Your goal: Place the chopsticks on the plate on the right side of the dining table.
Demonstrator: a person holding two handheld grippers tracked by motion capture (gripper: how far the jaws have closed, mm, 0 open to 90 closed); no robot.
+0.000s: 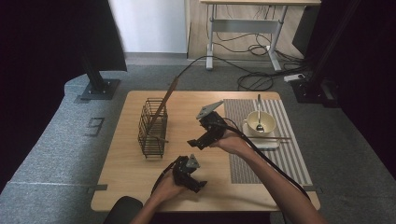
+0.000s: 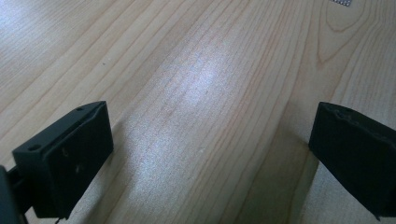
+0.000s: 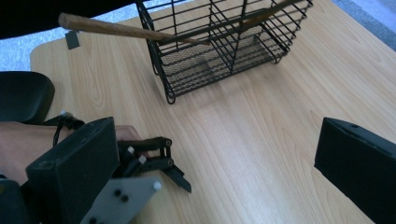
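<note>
Black jaws of the right gripper [image 1: 201,138] are spread wide with nothing between them, held over bare wood near the middle of the wooden table [image 1: 121,186]; in the right gripper view only pale grain is seen in the gap. The left gripper [image 1: 193,183] is likewise released, its jaws parted over bare tabletop close to the near edge, and it is seen just below and left of the right gripper in the high view. Ahead of the right gripper's jaws, well apart from them, a black wire basket [image 3: 224,46] stands upright on the table, and a long wooden stick [image 3: 121,29] leans in it, its end jutting out past the rim. Behind the right gripper, on a striped placemat [image 1: 275,158], a cream cup [image 1: 261,122] with a spoon [image 1: 259,114] in it is set on a white saucer, and a thin chopstick [image 1: 273,137] is laid across the saucer's near side.
</note>
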